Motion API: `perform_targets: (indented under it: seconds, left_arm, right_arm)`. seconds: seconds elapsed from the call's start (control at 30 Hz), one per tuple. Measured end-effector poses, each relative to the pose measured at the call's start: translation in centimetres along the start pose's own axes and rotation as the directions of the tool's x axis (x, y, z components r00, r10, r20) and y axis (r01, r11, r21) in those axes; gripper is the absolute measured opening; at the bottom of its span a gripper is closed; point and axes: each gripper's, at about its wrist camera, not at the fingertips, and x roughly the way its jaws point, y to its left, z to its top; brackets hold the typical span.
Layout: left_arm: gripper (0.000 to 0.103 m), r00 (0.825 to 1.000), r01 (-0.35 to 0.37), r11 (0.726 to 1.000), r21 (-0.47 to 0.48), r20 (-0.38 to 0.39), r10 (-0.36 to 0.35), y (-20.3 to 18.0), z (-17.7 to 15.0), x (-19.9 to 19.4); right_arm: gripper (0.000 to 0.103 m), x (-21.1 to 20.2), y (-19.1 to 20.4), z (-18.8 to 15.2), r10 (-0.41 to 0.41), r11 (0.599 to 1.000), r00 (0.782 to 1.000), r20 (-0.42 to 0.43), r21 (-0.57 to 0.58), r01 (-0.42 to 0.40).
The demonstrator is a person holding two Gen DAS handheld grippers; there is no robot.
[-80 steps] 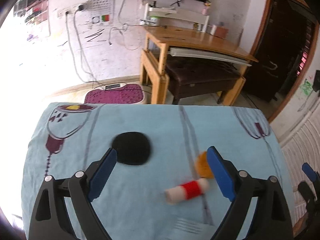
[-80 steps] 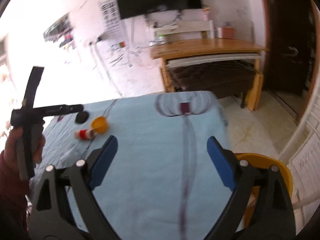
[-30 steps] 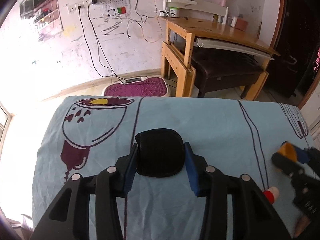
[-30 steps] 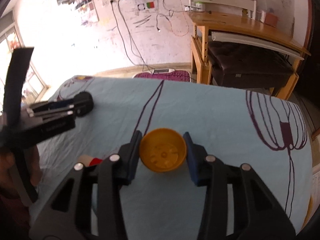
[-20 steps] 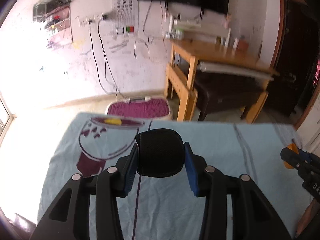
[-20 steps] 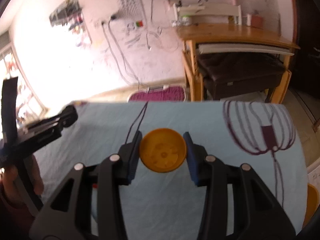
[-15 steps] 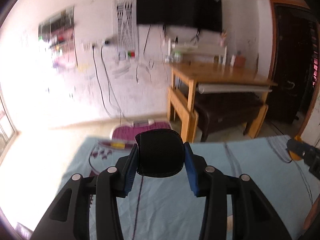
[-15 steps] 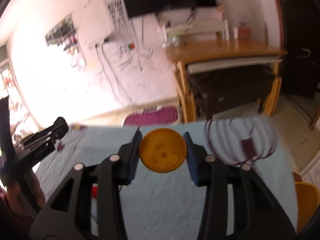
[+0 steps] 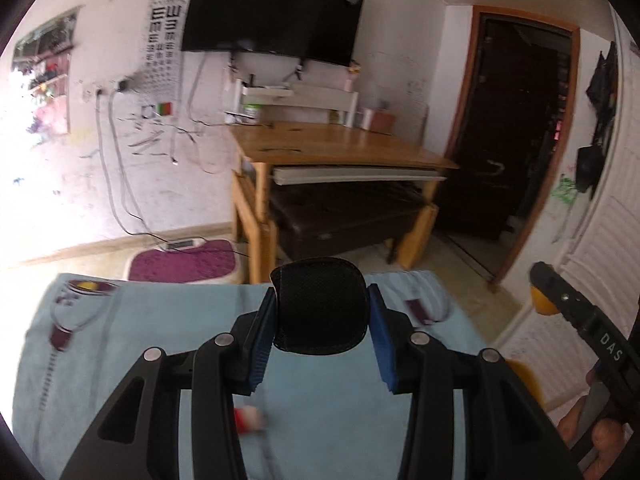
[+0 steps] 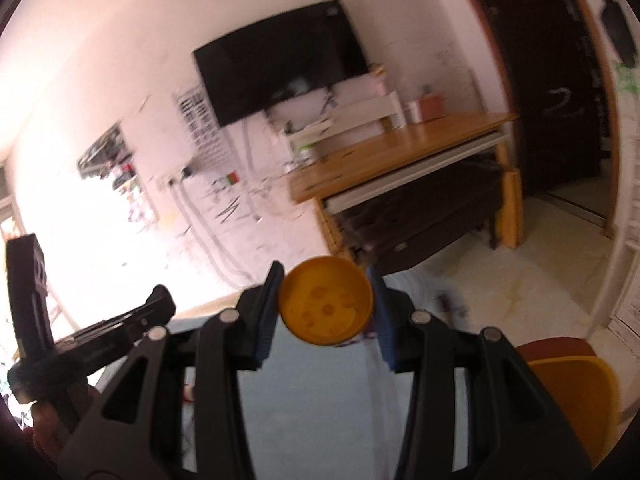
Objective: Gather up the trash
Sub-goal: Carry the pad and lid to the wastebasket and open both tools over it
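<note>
1. Between the blue pads of the left gripper point(image 9: 321, 312) sits a black, rounded, mesh-textured pad point(image 9: 320, 306), clamped on both sides and held up off the worktop.
2. Between the blue pads of the right gripper point(image 10: 326, 306) sits a round orange plastic cap point(image 10: 326, 300), its hollow side toward the camera, pinched on both sides and likewise clear of the surface.
3. Below the left gripper, a small red-and-white roll point(image 9: 250, 420) lies on the worktop, blurred; what it is cannot be told.
4. The worktop is covered by a light blue cloth with dark purple wine-glass drawings point(image 9: 100, 344).
5. In the left wrist view the right gripper shows at the right edge, the orange cap peeking past its black finger, with a person's hand point(image 9: 592, 428) on its handle.
6. In the right wrist view the left gripper shows at the left edge.
7. A yellow plastic bin point(image 10: 576, 396) stands just beside the worktop at the lower right of the right wrist view.
8. Beyond the worktop stand a wooden desk point(image 9: 332, 148), a dark padded bench point(image 9: 344, 216) under it, and a black wall-mounted screen point(image 9: 272, 12).
</note>
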Motion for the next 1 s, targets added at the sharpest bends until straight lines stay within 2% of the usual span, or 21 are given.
perform_targets:
  seconds: [0.17, 0.27, 0.33, 0.37, 0.43, 0.6, 0.67, 0.87, 0.97, 1.0]
  left_arm:
    - [0.039, 0.996, 0.067, 0.997, 0.026, -0.053, -0.066, -4.6, -0.9, 1.2]
    - [0.040, 0.993, 0.092, 0.995, 0.043, -0.083, -0.088, -7.1, -1.1, 2.1]
    - [0.039, 0.986, 0.121, 0.991, 0.053, -0.118, -0.114, -9.0, -1.2, 2.9]
    - [0.040, 0.983, 0.131, 0.989, 0.063, -0.134, -0.121, -10.1, -1.4, 3.2]
    - [0.040, 0.977, 0.150, 0.985, 0.088, -0.168, -0.134, -12.2, -1.9, 3.8]
    - [0.039, 0.964, 0.178, 0.975, 0.131, -0.221, -0.146, -15.7, -3.4, 5.4]
    - [0.039, 0.958, 0.188, 0.972, 0.138, -0.245, -0.150, -16.8, -4.1, 5.9]
    - [0.039, 0.945, 0.196, 0.966, 0.167, -0.295, -0.141, -19.0, -5.6, 7.2]
    - [0.039, 0.931, 0.221, 0.961, 0.169, -0.331, -0.156, -19.7, -6.0, 7.8]
    - [0.040, 0.920, 0.245, 0.956, 0.164, -0.349, -0.176, -20.2, -6.2, 8.0]
  right_arm:
    - [0.040, -2.9, -5.4, 0.6, -0.114, 0.993, 0.993, 0.032, 0.017, 0.113]
    - [0.040, -3.2, -8.9, 1.0, -0.162, 0.985, 0.987, 0.013, 0.068, 0.161]
    - [0.040, -3.1, -10.8, 0.7, -0.249, 0.967, 0.969, -0.008, 0.057, 0.249]
    - [0.040, -3.0, -11.2, 0.4, -0.260, 0.963, 0.965, -0.021, 0.060, 0.261]
    - [0.040, -2.6, -13.4, -0.1, -0.252, 0.960, 0.966, -0.064, 0.107, 0.258]
    - [0.043, -1.3, -15.0, -0.8, -0.297, 0.946, 0.947, -0.126, 0.099, 0.309]
    - [0.063, -1.2, -15.2, -1.0, -0.330, 0.936, 0.935, -0.129, 0.082, 0.342]
    - [0.065, -1.9, -16.7, -1.1, -0.339, 0.925, 0.934, -0.111, 0.140, 0.352]
    - [0.065, -3.2, -17.9, -0.7, -0.343, 0.915, 0.936, -0.077, 0.200, 0.351]
    - [0.065, -3.7, -18.4, -0.7, -0.343, 0.911, 0.937, -0.065, 0.222, 0.348]
